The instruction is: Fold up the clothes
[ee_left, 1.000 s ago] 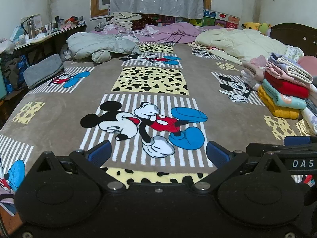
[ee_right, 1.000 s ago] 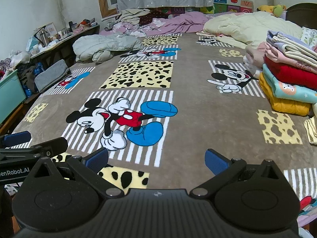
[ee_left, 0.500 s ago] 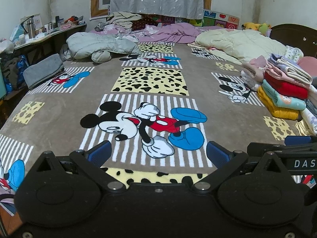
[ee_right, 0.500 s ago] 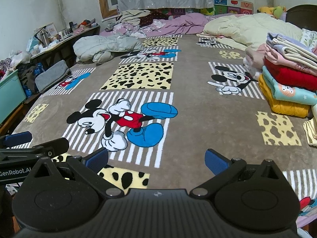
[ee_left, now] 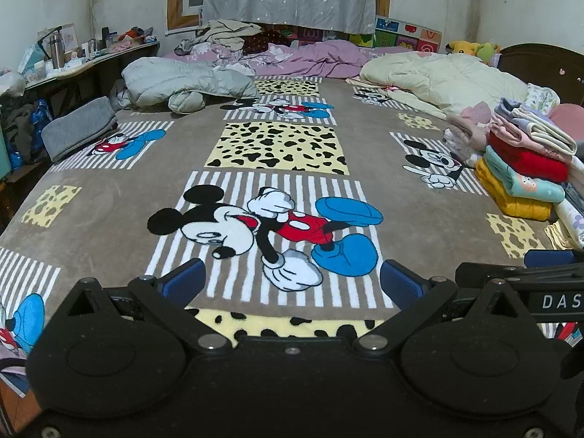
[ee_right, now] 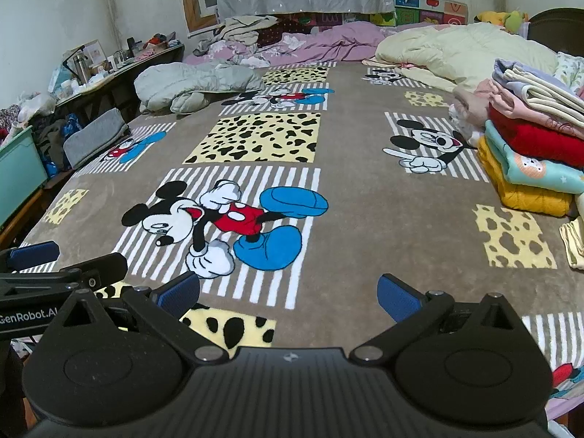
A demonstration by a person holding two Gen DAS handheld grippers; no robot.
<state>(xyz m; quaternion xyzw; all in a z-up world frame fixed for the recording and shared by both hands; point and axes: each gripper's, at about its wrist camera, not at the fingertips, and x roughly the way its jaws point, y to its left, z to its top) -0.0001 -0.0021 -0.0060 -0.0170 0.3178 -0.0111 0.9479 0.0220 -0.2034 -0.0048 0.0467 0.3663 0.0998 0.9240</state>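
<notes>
Both grippers hover side by side over the near edge of a bed covered by a brown cartoon-mouse blanket point(ee_left: 408, 197). My left gripper point(ee_left: 292, 283) is open, with nothing between its blue pads. My right gripper point(ee_right: 290, 295) is open and empty as well. A stack of folded clothes point(ee_left: 525, 168) in red, teal, yellow and pink sits at the bed's right side, also seen as the clothes stack point(ee_right: 533, 142) in the right wrist view. No garment lies on the blanket in front of the grippers. A grey-green padded jacket point(ee_left: 182, 82) lies crumpled at the far left of the bed.
A cream duvet point(ee_left: 445, 76) and purple bedding point(ee_left: 321, 58) are heaped at the far end. A folded grey item point(ee_left: 78, 127) rests at the left edge, beside a cluttered desk point(ee_left: 91, 62). A dark headboard point(ee_left: 544, 69) stands at far right; a teal bin point(ee_right: 18, 175) stands left.
</notes>
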